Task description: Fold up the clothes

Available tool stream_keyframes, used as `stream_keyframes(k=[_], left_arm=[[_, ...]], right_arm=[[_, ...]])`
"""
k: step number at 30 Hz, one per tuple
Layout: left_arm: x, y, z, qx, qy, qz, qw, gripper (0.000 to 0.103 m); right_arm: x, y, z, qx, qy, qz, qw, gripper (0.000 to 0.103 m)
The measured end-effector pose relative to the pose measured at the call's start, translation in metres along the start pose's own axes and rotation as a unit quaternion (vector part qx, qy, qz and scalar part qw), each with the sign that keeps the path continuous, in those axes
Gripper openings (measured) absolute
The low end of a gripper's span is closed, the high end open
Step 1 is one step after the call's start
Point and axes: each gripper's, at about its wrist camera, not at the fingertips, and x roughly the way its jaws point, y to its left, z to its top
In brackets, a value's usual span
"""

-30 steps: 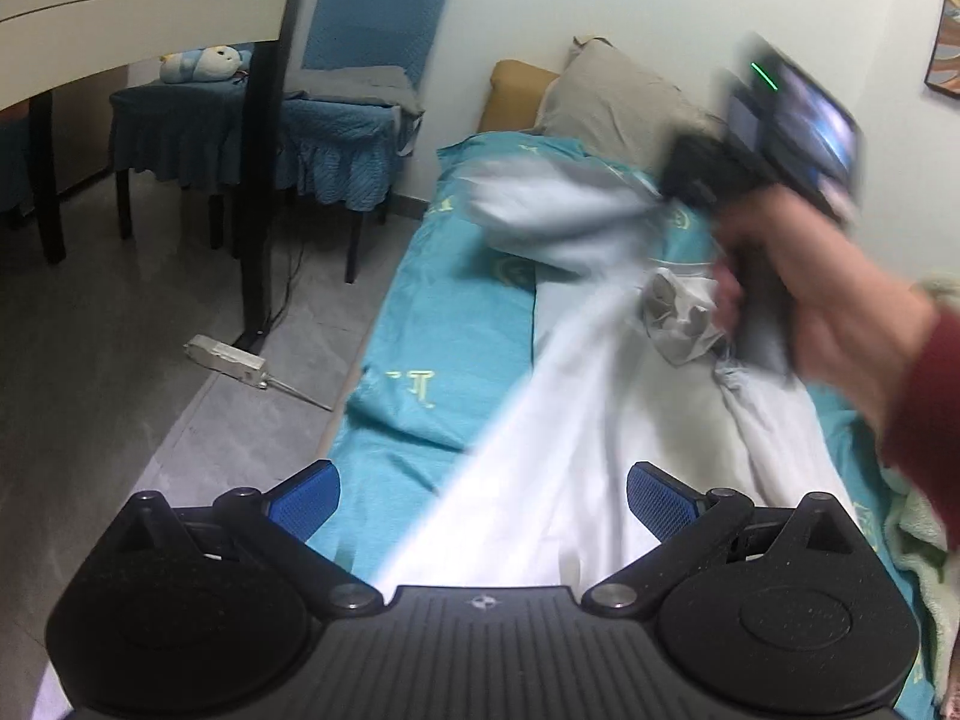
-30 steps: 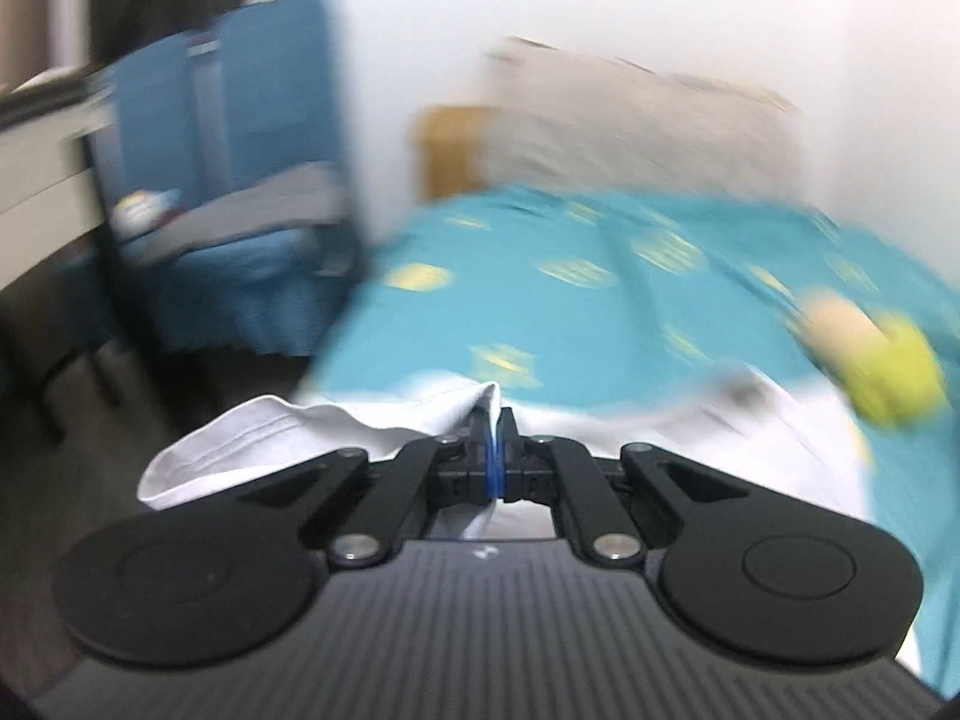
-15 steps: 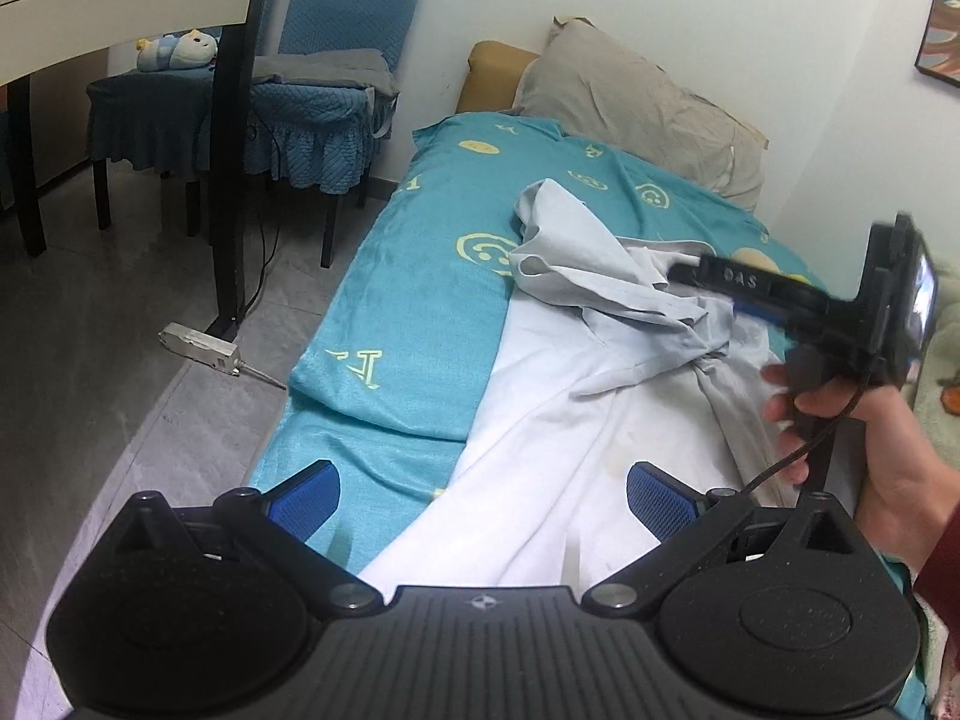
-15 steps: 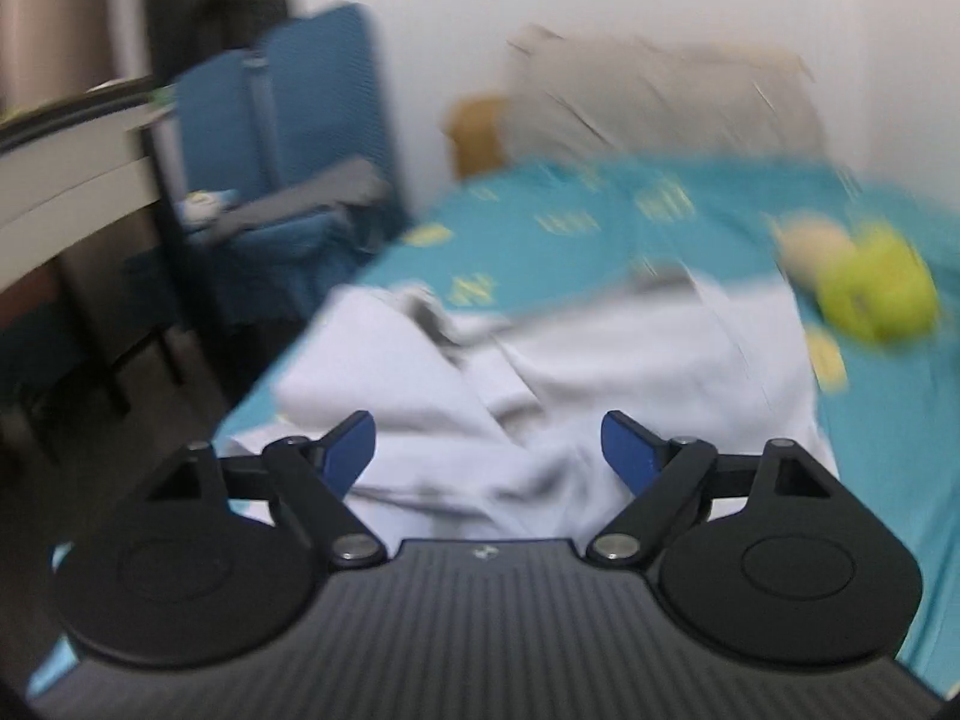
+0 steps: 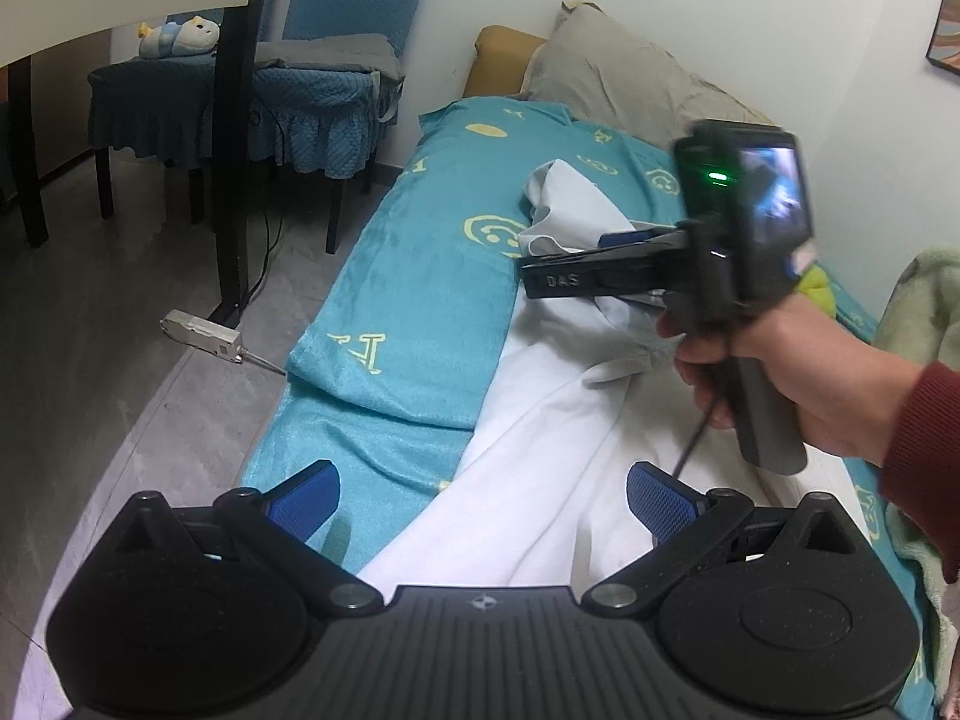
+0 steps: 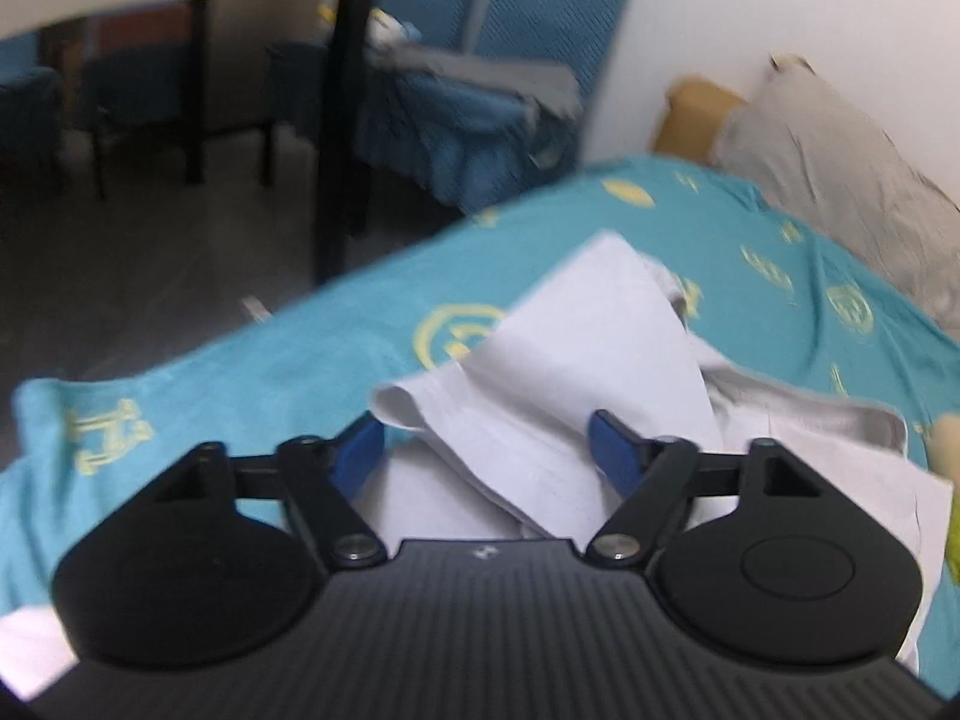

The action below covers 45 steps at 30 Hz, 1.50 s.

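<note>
A white garment (image 5: 558, 420) lies crumpled along the teal bed cover (image 5: 420, 300), its far end bunched in a loose fold (image 5: 564, 204). My left gripper (image 5: 480, 501) is open and empty just above the garment's near end. My right gripper (image 6: 489, 453) is open, its jaws on either side of a raised fold of the white garment (image 6: 576, 372), not closed on it. In the left wrist view the right gripper (image 5: 576, 258) is held by a hand over the bunched far end.
A grey pillow (image 5: 630, 84) lies at the bed's head by the wall. A blue covered chair (image 5: 288, 96) and a black table leg (image 5: 237, 138) stand left of the bed. A power strip (image 5: 204, 339) lies on the floor. A green blanket (image 5: 924, 312) is at right.
The right gripper let go of the garment and opened, then swung left over the bunched far end. The garment dropped onto the bed. The left gripper stayed open and nearly still.
</note>
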Motion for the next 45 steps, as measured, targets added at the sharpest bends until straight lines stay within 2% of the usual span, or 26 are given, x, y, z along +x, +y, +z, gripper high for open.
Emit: stream_keyframes(k=[1, 3, 5, 11, 14, 16, 19, 22, 25, 27, 32, 33, 34, 35, 36, 38, 41, 45], left_arm=[[0.000, 0.000, 0.000, 0.000, 0.001, 0.001, 1.0000, 0.103], [0.001, 0.000, -0.001, 0.001, 0.001, 0.001, 1.0000, 0.103], [0.001, 0.000, -0.001, 0.002, 0.002, 0.002, 1.0000, 0.103], [-0.003, -0.002, -0.002, 0.007, -0.002, -0.001, 1.0000, 0.103], [-0.007, -0.004, -0.002, 0.007, -0.010, -0.006, 0.9999, 0.103], [-0.010, -0.006, -0.003, 0.010, -0.015, -0.009, 0.9998, 0.103], [-0.008, -0.011, -0.005, 0.023, -0.016, -0.018, 0.9994, 0.103], [-0.002, -0.016, -0.007, 0.037, -0.011, -0.020, 0.9991, 0.103], [0.005, -0.017, -0.007, 0.038, -0.004, -0.019, 0.9991, 0.103], [0.008, -0.017, -0.007, 0.035, -0.001, -0.016, 0.9992, 0.103], [0.008, -0.022, -0.005, 0.041, -0.003, -0.006, 0.9991, 0.103], [0.006, -0.024, -0.005, 0.043, -0.006, -0.005, 0.9990, 0.103], [0.003, -0.026, -0.005, 0.046, -0.010, -0.004, 0.9989, 0.103], [-0.001, -0.028, -0.006, 0.050, -0.014, -0.004, 0.9986, 0.103], [-0.005, -0.030, -0.007, 0.055, -0.019, -0.003, 0.9983, 0.103], [-0.013, -0.035, -0.009, 0.066, -0.028, 0.000, 0.9974, 0.103], [-0.027, -0.040, -0.012, 0.073, -0.042, 0.000, 0.9965, 0.103], [-0.043, -0.046, -0.019, 0.077, -0.046, -0.008, 0.9960, 0.103]], right_arm=[[0.005, 0.000, 0.000, 0.007, 0.011, -0.010, 1.000, 0.057], [0.006, -0.001, 0.000, 0.022, 0.019, -0.020, 0.999, 0.027], [0.003, -0.003, 0.000, 0.036, 0.018, -0.026, 0.999, 0.012], [-0.029, -0.035, 0.011, 0.091, -0.050, -0.060, 0.993, 0.008], [-0.041, -0.071, 0.015, 0.149, -0.083, -0.105, 0.980, 0.008], [-0.042, -0.100, 0.009, 0.202, -0.093, -0.143, 0.964, 0.008], [-0.030, -0.140, -0.006, 0.272, -0.080, -0.182, 0.941, 0.008], [-0.006, -0.167, -0.029, 0.325, -0.047, -0.186, 0.926, 0.008], [0.011, -0.177, -0.050, 0.359, -0.038, -0.172, 0.917, 0.008], [0.017, -0.176, -0.059, 0.359, -0.036, -0.169, 0.917, 0.008], [0.003, -0.165, -0.057, 0.329, -0.040, -0.157, 0.931, 0.013], [-0.003, -0.164, -0.055, 0.327, -0.034, -0.147, 0.933, 0.032], [-0.012, -0.162, -0.054, 0.326, -0.034, -0.139, 0.934, 0.045], [-0.025, -0.159, -0.053, 0.328, -0.043, -0.135, 0.934, 0.073], [-0.038, -0.156, -0.053, 0.329, -0.052, -0.130, 0.934, 0.086], [-0.066, -0.150, -0.054, 0.337, -0.067, -0.118, 0.932, 0.084], [-0.113, -0.136, -0.056, 0.336, -0.066, -0.103, 0.934, 0.084], [-0.188, -0.103, -0.067, 0.305, -0.066, -0.094, 0.945, 0.084]])
